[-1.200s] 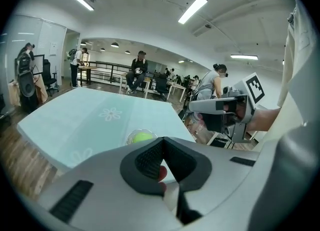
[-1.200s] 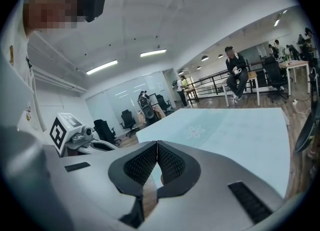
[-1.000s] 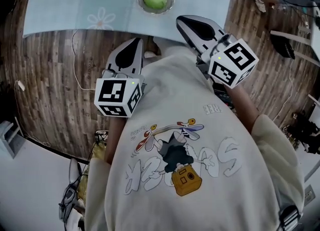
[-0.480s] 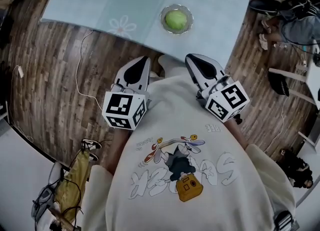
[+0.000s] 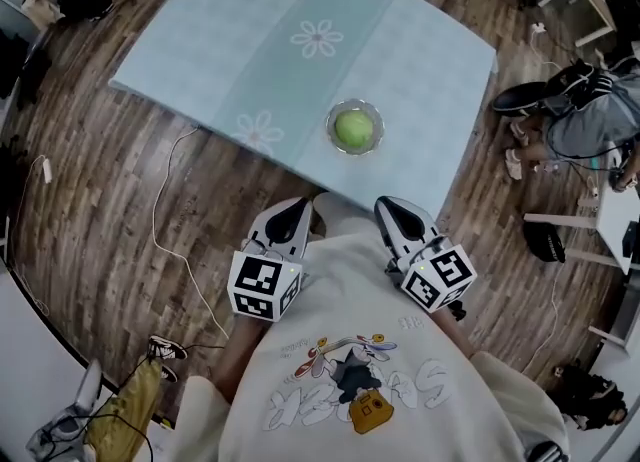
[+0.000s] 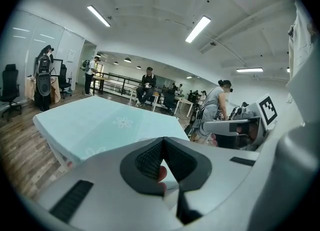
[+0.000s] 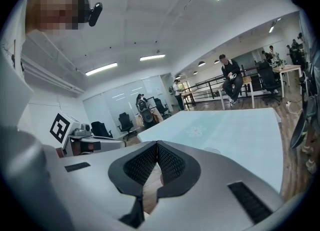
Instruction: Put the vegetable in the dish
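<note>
While held side by side against the chest [image 5: 345, 335], short of the worktop [image 5: 250, 50]: left gripper [image 5: 290, 209] and right gripper [image 5: 392, 208], both clenched empty; vegetable [image 5: 354, 128] lying in dish [image 5: 331, 138].

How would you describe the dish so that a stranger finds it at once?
Find the large pale blue table. Near its edge closest to the person stands a small round dish of clear glass. Unlike the flat white flowers printed around it, it holds a round green vegetable.
</note>
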